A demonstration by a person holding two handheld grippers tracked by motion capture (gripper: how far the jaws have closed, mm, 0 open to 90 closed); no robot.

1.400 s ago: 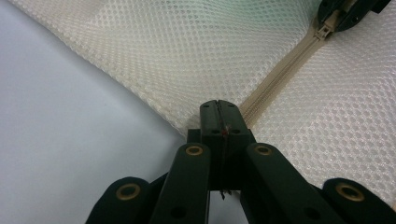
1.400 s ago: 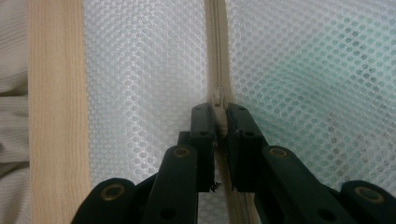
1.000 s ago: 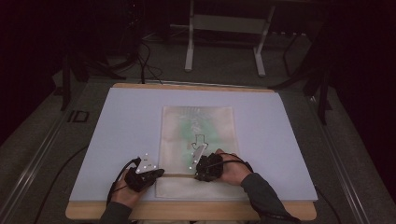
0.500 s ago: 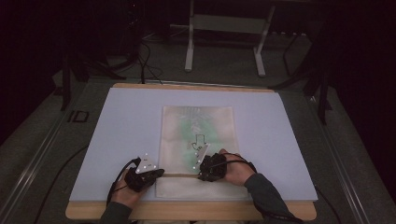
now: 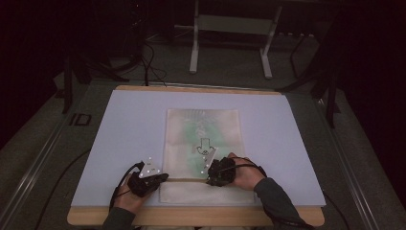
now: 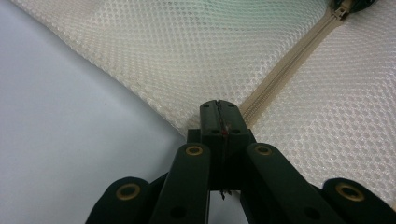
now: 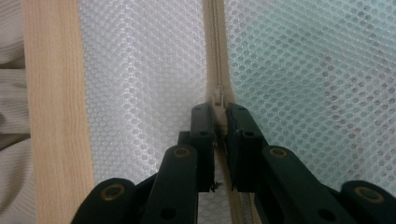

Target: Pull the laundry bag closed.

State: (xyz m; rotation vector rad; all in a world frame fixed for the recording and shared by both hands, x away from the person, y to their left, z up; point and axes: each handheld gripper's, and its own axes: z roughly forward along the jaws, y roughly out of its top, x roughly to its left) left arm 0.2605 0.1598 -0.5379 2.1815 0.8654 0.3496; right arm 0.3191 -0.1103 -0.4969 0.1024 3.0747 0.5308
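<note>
A cream mesh zip bag (image 5: 201, 139) lies flat on the white mat, with a green printed item inside it. A beige zipper (image 5: 186, 180) runs across the bag's near end. My left gripper (image 5: 162, 178) is shut on the bag's left edge, where the zipper (image 6: 285, 65) ends; its closed tips (image 6: 218, 106) pinch the mesh (image 6: 187, 42). My right gripper (image 5: 210, 178) is shut on the zipper pull (image 7: 217, 99), with its jaws (image 7: 218, 114) pressed on both sides of the pull. Green shows through the mesh (image 7: 303, 60) on one side of the zipper.
The white mat (image 5: 124, 134) covers most of the wooden table, whose near edge (image 5: 191, 216) lies just behind my hands and also appears as the wooden strip (image 7: 51, 93). Metal table legs (image 5: 194, 48) and cables lie on the dark floor beyond.
The right gripper has crept slightly to the right along the zipper. The left gripper has stayed where it was.
</note>
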